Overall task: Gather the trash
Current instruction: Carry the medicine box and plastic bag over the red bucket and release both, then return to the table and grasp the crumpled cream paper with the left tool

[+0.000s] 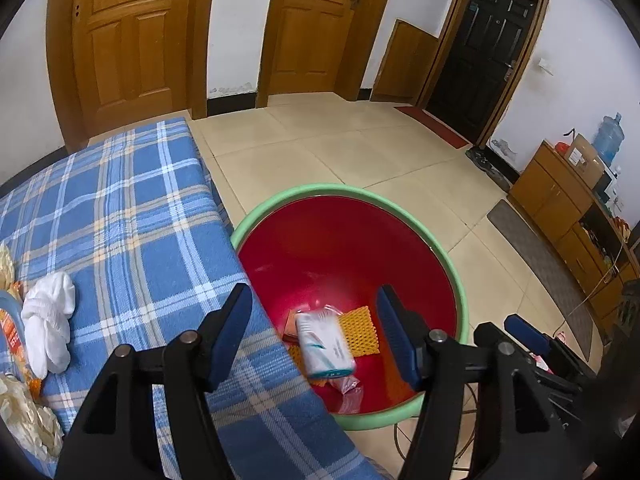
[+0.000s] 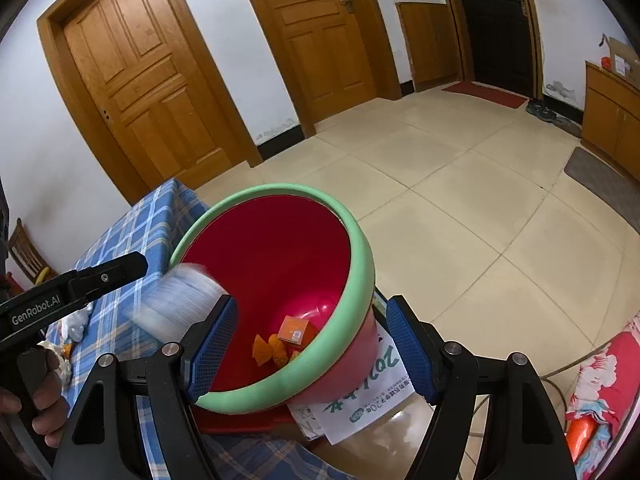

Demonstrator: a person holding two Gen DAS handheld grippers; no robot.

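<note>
A red basin with a green rim (image 1: 448, 256) (image 2: 352, 216) stands beside the blue plaid table (image 1: 120, 216) (image 2: 152, 224). My left gripper (image 1: 316, 340) is open above the basin's near side. A white tissue pack (image 1: 325, 345) is below it in mid-fall, blurred in the right wrist view (image 2: 180, 300). Orange mesh (image 1: 358, 330), an orange box (image 2: 294, 330) and orange scraps (image 2: 266, 350) lie in the basin. My right gripper (image 2: 312, 354) is open and empty over the basin's near rim. A white crumpled tissue (image 1: 50, 320) lies on the table.
Snack wrappers (image 1: 8, 312) and crumpled plastic (image 1: 28, 420) lie at the table's left edge. Papers (image 2: 360, 400) lie under the basin. Wooden doors (image 1: 128, 40), a cabinet (image 1: 560, 200) and tiled floor (image 2: 480, 200) surround the spot.
</note>
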